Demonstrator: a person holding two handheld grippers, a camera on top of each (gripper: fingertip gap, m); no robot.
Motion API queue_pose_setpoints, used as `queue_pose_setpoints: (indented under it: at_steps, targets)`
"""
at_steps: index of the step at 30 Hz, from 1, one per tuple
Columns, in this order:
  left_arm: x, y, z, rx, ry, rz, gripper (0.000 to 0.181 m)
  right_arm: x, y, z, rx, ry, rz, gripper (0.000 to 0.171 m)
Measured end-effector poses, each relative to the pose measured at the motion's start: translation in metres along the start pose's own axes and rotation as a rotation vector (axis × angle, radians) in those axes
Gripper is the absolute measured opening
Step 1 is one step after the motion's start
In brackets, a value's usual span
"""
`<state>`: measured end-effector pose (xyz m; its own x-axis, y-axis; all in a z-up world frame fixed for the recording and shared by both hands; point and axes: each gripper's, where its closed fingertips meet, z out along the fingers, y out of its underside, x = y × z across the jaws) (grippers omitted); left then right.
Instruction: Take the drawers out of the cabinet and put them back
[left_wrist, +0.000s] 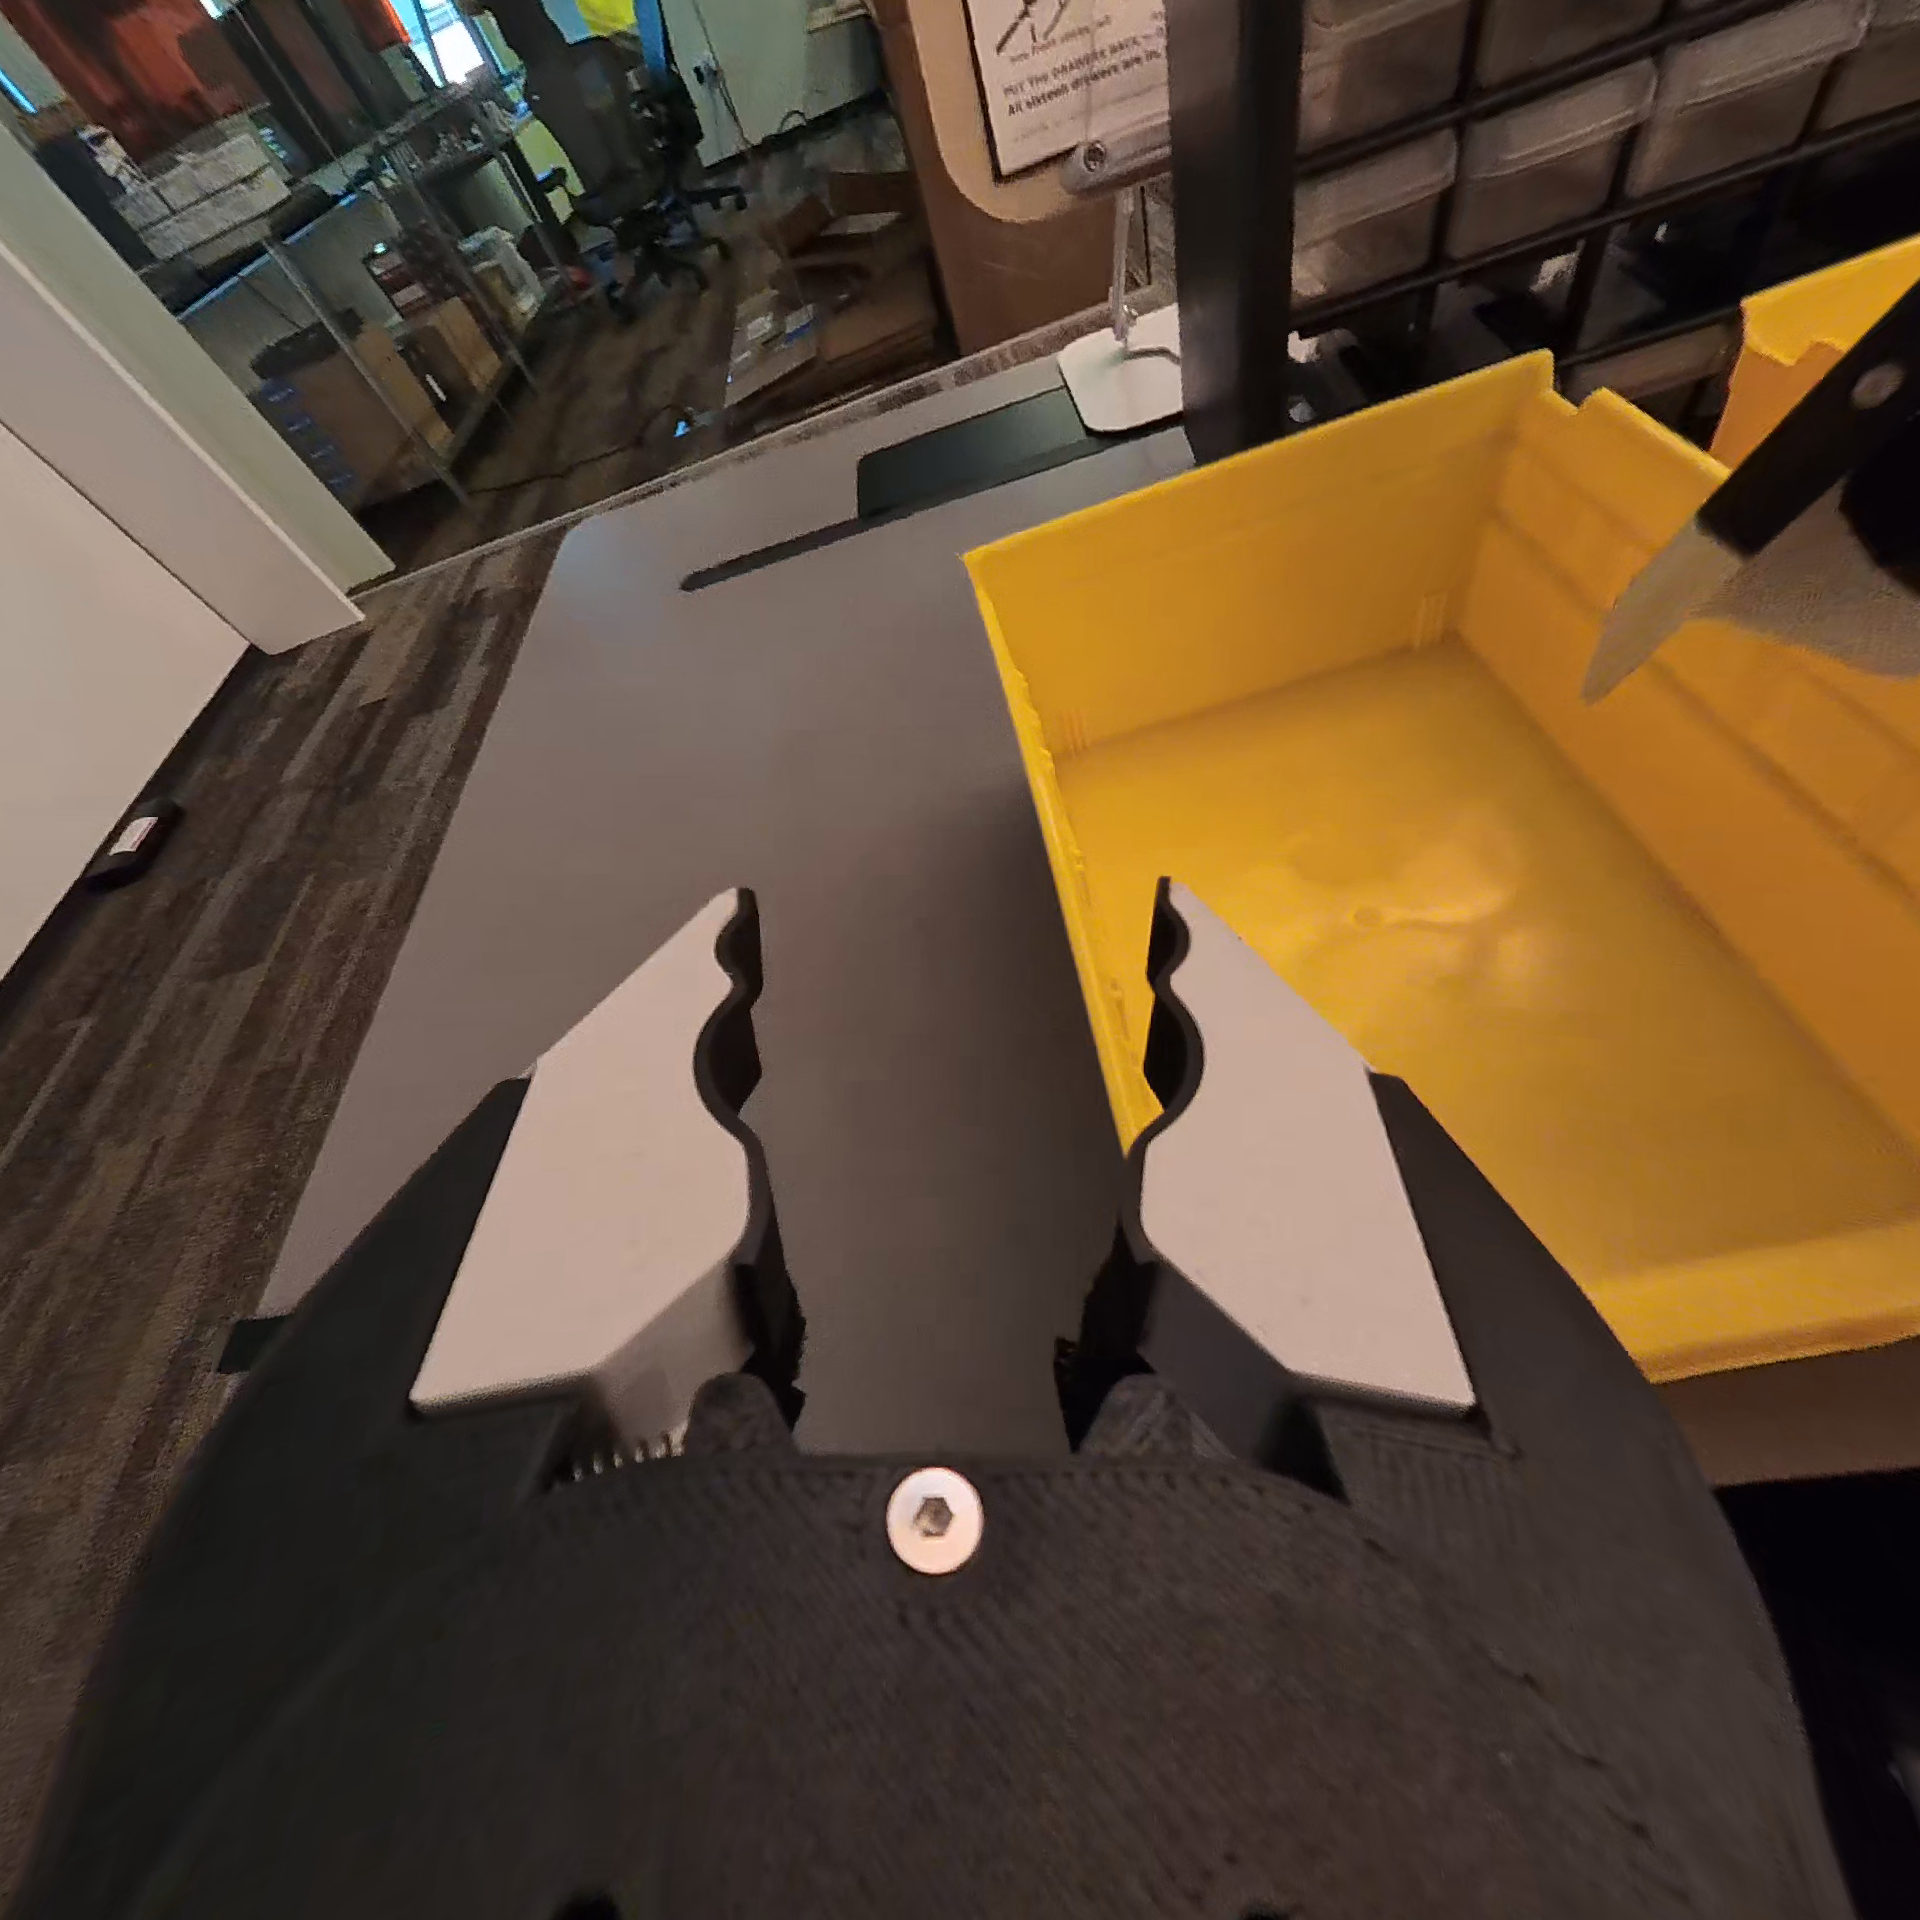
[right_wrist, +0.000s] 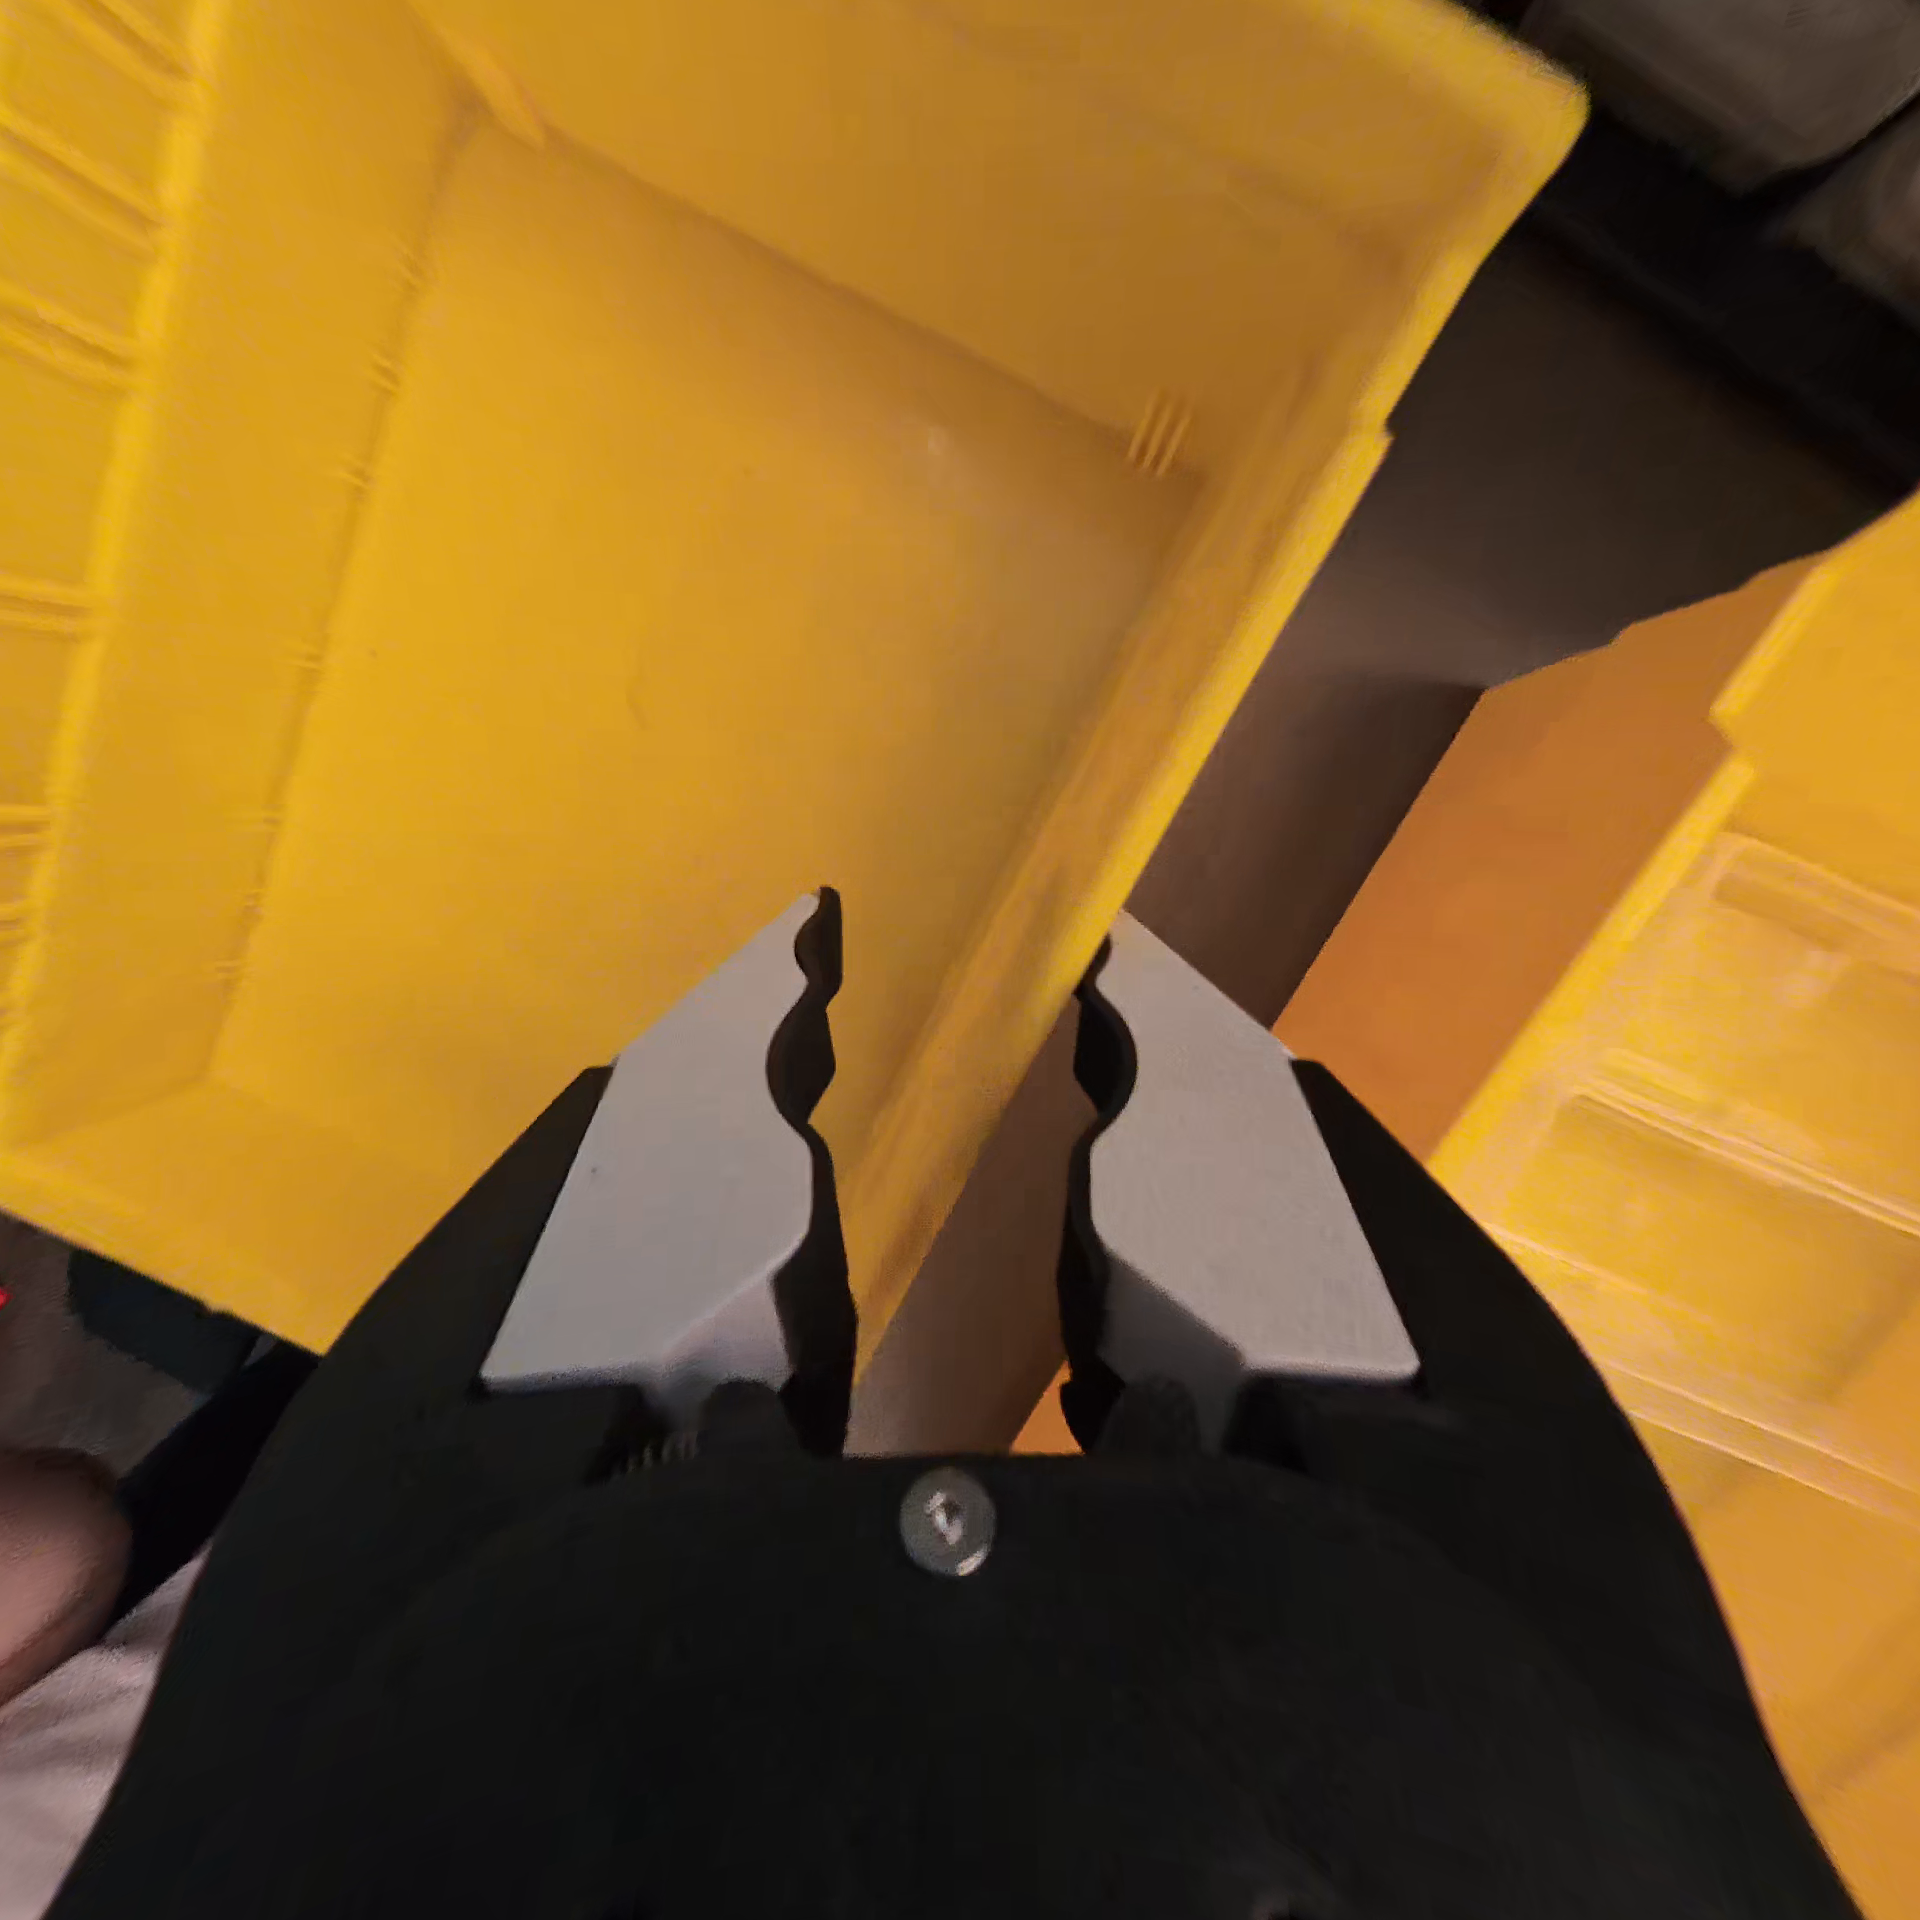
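Left tongs (left_wrist: 951, 904) hung open over the grey bench (left_wrist: 727, 790), gripping nothing. Right tongs (right_wrist: 961, 920) straddled one side wall of a yellow drawer (right_wrist: 727, 540), apparently not clamped. That drawer lay outside the cabinet (left_wrist: 1558, 156); closing on the wall seemed next.

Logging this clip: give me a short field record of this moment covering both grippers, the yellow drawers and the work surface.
left gripper: open, empty, hovering over the grey table, beside the near yellow drawer
right gripper: jaws apart, straddling the right side wall of the near yellow drawer; contact not discernible
near yellow drawer: out of the cabinet, on the table, empty
second yellow drawer: to the right of the first, only partly in view
cabinet: behind the table, rows of pale drawers in a dark frame
image quality: right wrist view blurred
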<state>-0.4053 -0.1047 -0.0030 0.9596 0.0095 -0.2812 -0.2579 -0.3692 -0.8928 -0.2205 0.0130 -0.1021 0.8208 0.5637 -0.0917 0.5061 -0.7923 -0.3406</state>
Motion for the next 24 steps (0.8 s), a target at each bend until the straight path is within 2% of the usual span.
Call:
queue_pose_setpoints:
  at_steps: [4,5,6,11,18,21,23,24]
  targets:
    - [-0.005,-0.004,-0.004,0.017,-0.004,-0.005,0.072,0.008,0.004,0.027,-0.09,0.014,0.068,0.041]
    - [-0.005,-0.003,-0.005,0.017,-0.001,-0.005,0.072,0.01,0.007,0.034,-0.117,0.019,0.077,0.036]
    - [-0.005,-0.001,-0.006,0.016,0.003,-0.006,0.071,0.009,0.011,0.039,-0.149,0.007,0.077,0.023]
    - [-0.004,0.007,-0.008,-0.008,0.019,0.004,0.068,0.011,0.015,0.039,-0.269,-0.016,0.084,0.004]
    - [-0.002,-0.004,-0.03,0.047,0.066,-0.027,0.067,-0.009,0.014,0.033,-0.425,-0.029,-0.038,0.002]
    - [-0.014,-0.029,-0.059,0.17,0.068,-0.1,0.067,-0.021,-0.003,0.011,-0.414,-0.04,-0.085,0.003]
    - [-0.032,-0.057,-0.092,0.358,0.027,-0.178,0.063,-0.026,-0.018,-0.016,-0.375,-0.06,-0.11,0.003]
    - [-0.039,-0.07,-0.112,0.463,0.018,-0.216,0.055,-0.025,-0.026,-0.034,-0.349,-0.071,-0.118,0.003]
